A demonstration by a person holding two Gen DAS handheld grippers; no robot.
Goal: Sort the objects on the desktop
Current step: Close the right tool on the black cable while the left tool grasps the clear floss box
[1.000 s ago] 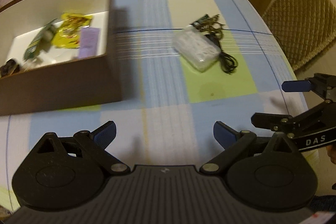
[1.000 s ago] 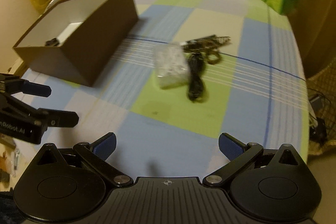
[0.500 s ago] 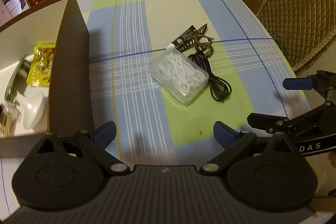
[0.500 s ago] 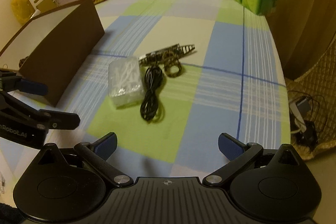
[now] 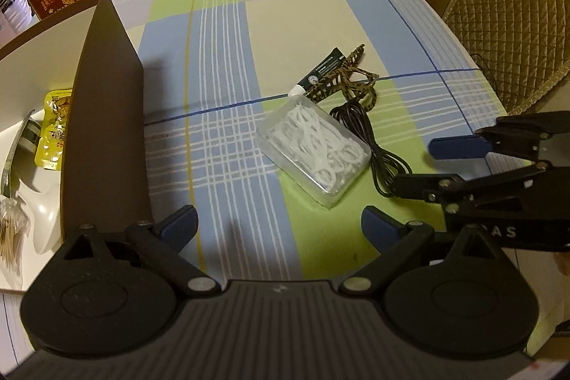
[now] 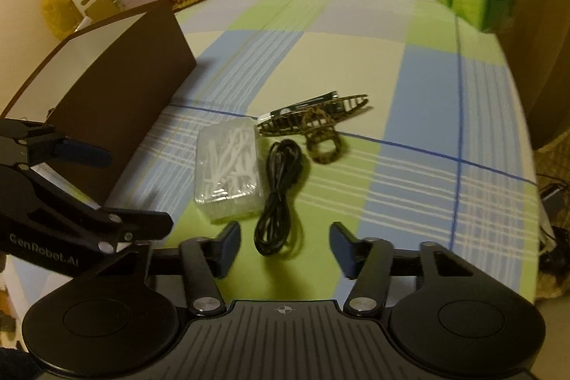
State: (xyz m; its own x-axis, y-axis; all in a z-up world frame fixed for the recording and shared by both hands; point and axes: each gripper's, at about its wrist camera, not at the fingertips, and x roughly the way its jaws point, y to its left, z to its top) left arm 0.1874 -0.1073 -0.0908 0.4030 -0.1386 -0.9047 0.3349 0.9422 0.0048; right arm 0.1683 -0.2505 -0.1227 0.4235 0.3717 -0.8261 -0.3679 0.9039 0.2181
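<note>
Left tongs (image 5: 279,225): open, empty, above desk's (image 5: 228,24) near edge. Right tongs (image 6: 283,248): open, empty, just short of coiled black cable (image 6: 281,198). Clear plastic box of white floss picks (image 5: 315,148) lies mid-desk, touching cable. Brown cardboard box w/ white interior (image 5: 103,130) sits at left edge.
</note>
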